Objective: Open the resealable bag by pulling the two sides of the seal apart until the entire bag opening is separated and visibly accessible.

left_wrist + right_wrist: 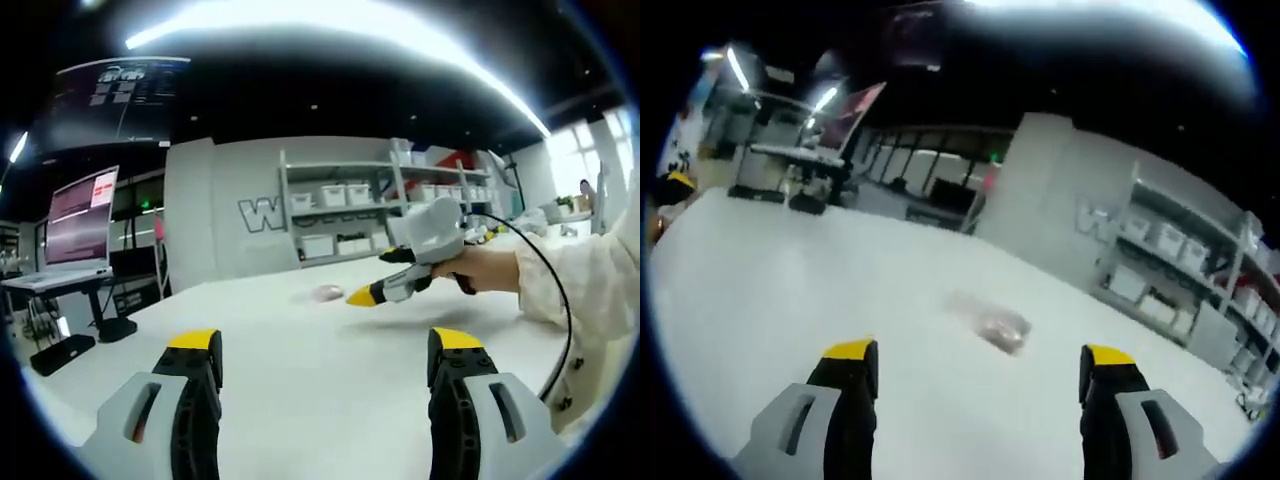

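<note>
Right gripper view: right gripper [978,365], jaws spread apart and holding nothing, hovers over the white surface [790,290]; the resealable bag [992,325] lies mid-surface, just ahead. Left gripper [326,355] likewise gapes.

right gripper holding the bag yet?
No. In the right gripper view the right gripper has its jaws spread wide with nothing between them, and the bag lies on the white table ahead, untouched.

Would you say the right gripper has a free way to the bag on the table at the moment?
Probably yes. The right gripper is open, and the bag lies flat on the bare white table straight ahead of its jaws, with nothing between them.
</note>
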Demonstrator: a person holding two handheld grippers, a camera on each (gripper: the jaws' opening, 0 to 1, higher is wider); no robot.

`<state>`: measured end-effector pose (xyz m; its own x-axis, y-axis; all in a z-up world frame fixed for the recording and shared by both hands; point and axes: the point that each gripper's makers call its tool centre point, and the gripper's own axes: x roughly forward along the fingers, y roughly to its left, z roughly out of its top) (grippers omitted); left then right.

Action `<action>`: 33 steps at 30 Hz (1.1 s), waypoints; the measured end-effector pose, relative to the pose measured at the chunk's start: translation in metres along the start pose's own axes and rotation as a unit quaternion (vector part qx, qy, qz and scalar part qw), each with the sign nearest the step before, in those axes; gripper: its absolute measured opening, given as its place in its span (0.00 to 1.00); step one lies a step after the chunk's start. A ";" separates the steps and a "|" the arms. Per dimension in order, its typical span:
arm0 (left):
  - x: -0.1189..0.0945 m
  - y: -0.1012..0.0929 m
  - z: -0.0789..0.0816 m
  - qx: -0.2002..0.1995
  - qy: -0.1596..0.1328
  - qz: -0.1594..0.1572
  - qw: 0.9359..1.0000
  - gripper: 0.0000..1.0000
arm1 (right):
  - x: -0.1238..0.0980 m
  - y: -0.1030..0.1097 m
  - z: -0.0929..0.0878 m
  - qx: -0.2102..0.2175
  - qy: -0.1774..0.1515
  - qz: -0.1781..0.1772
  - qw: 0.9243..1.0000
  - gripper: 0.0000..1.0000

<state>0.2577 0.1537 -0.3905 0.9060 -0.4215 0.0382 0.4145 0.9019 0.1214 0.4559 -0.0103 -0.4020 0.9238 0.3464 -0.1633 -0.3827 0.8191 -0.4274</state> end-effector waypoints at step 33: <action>0.004 0.005 -0.007 -0.010 0.011 0.001 1.000 0.83 | 0.031 0.000 0.006 -0.064 -0.001 -0.008 0.998 0.79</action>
<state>0.2638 0.1574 -0.3963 0.9083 -0.4181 0.0155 0.4146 0.9044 0.1012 0.4844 0.0030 -0.4019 0.9293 0.3356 -0.1542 -0.3638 0.7596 -0.5392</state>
